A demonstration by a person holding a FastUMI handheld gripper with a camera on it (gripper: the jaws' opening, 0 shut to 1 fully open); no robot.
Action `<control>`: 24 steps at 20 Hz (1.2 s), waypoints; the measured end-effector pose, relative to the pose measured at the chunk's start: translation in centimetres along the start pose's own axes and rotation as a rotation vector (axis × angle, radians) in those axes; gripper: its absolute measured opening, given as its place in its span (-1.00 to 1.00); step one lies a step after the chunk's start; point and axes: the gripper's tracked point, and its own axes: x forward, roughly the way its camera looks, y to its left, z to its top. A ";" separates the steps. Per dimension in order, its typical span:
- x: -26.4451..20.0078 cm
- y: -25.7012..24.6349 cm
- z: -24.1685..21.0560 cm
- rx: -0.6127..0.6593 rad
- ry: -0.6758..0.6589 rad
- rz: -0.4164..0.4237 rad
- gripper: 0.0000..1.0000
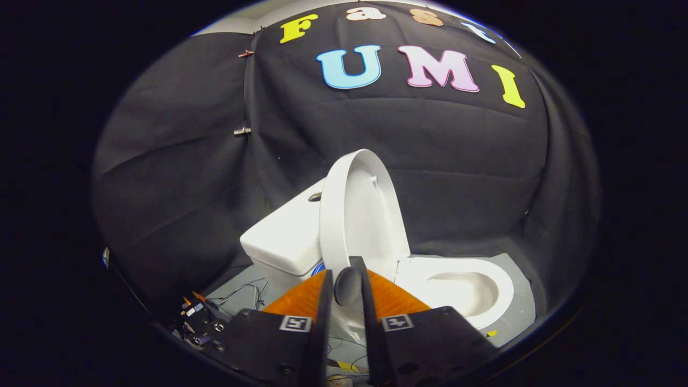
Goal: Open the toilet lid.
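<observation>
A white toilet stands on the floor ahead of me. Its lid (361, 215) is raised upright and leans back toward the tank (285, 236). To the right of the lid the seat ring and bowl (484, 279) lie uncovered. My gripper (344, 269) is low in front of the lid's hinge end. Its two fingers stand close together with only a narrow slit between them, and nothing is held there. The lid's lower rim shows just beyond the fingertips, and its top edge is far beyond them.
A flush button (315, 196) sits on top of the tank. Loose wires (244, 290) and small clamps (196, 317) lie on the grey floor left of the toilet. Black cloth walls close in behind and on both sides.
</observation>
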 end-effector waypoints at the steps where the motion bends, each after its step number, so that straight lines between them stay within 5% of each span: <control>1: -0.5 0.0 0.7 -0.008 -0.019 -0.002 0.27; 3: -1.6 0.2 1.7 -0.005 -0.046 0.009 1.00; 13: -11.2 0.2 11.2 -0.035 -0.284 0.052 0.97; 24: -22.9 -5.3 18.9 -0.098 -0.527 -0.078 0.96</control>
